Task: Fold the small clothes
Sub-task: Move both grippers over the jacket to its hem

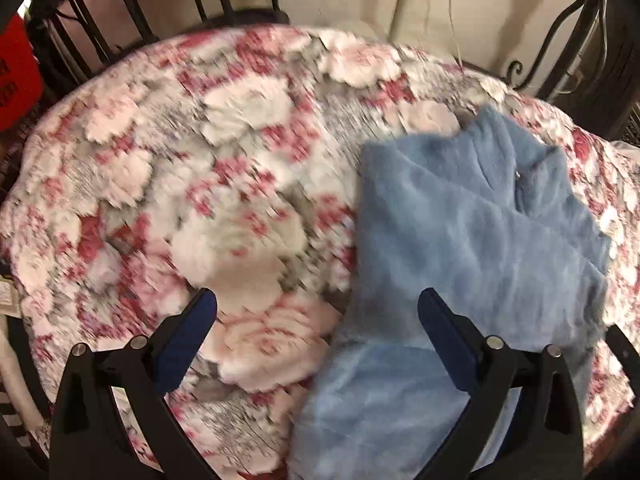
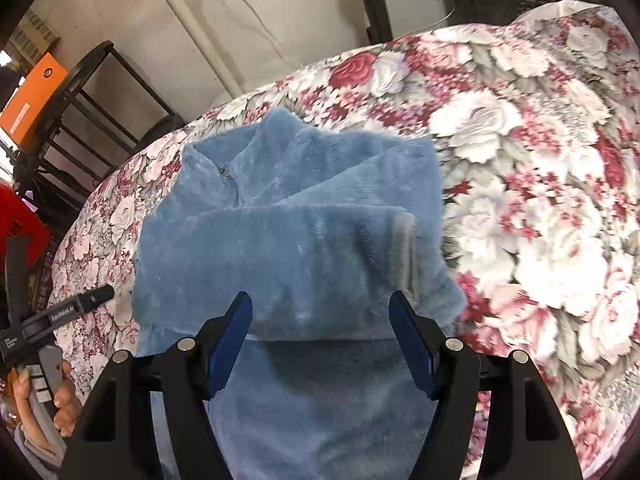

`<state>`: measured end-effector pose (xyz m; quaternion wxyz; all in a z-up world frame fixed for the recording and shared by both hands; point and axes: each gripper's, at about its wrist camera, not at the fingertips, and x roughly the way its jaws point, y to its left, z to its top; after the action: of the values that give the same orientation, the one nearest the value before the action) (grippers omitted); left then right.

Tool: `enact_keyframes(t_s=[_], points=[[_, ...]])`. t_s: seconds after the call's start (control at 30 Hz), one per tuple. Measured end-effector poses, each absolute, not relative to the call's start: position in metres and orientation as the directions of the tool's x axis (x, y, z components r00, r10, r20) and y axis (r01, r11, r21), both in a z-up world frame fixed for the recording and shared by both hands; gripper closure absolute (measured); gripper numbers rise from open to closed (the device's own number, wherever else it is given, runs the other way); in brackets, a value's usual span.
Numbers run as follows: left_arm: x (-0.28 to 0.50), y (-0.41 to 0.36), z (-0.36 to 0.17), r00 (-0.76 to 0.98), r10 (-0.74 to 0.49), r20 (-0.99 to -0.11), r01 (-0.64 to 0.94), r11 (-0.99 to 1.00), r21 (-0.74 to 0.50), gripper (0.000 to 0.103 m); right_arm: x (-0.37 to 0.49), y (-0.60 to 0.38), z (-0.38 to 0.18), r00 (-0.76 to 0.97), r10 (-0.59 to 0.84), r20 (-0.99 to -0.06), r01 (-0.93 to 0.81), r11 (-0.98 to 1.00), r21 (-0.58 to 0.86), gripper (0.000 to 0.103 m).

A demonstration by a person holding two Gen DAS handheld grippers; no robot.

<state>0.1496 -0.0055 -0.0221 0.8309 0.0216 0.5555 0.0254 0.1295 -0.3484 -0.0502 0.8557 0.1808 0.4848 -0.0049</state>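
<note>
- The blue fleece top (image 2: 296, 216) is lying on the bed, on a floral bedspread (image 2: 540, 168) with pink and white roses. It already looks partly folded: a sleeve or side panel is laid across the chest, the collar (image 2: 240, 148) points toward the wall, and there's a small zip pull just below it.
- Right tool (image 2: 320, 332) hovers right over the near fold, jaws spread wide, nothing between them.
- Left tool (image 1: 316, 336) is also wide open and holding nothing. One finger sits over the bedspread, the other over the garment's left edge. That view is smeared with motion blur, so fine detail is a no-go.
- Handling guess: plush, thick, very soft and light. It should flop rather than hold a crease, and the pile probably grips the pads fine. The bulk means layers will want to spring back open.
- I'd pinch the hem corners nearest the tools, or the doubled edge of that folded panel, taking every layer at once.
- Writing: in the right view, the other tool's body (image 2: 60, 316) carries white lettering that looks like "GenRobot AI", plus a smaller label too tiny to read. An orange box (image 2: 32, 100) on a rack has a label I can't make out.
</note>
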Motion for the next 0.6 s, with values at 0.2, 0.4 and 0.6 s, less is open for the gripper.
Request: enact_keyframes(t_s=[0.2, 0.4, 0.6], points=[[0.159, -0.030, -0.076, 0.280, 0.187, -0.942, -0.005, 0.981, 0.193, 0.005, 0.141, -0.348, -0.046, 0.558, 0.134, -0.819, 0.190, 0.940, 0.283, 0.030], [0.165, -0.022, -0.107, 0.190, 0.237, -0.953, -0.028, 0.971, 0.236, 0.005, 0.159, -0.341, -0.100, 0.402, 0.070, -0.913, 0.187, 0.970, 0.156, 0.026], [0.130, -0.012, -0.062, 0.221, 0.076, -0.972, 0.036, 0.996, 0.086, 0.005, 0.118, -0.348, -0.038, 0.505, 0.152, -0.849, 0.160, 0.951, 0.265, 0.013]])
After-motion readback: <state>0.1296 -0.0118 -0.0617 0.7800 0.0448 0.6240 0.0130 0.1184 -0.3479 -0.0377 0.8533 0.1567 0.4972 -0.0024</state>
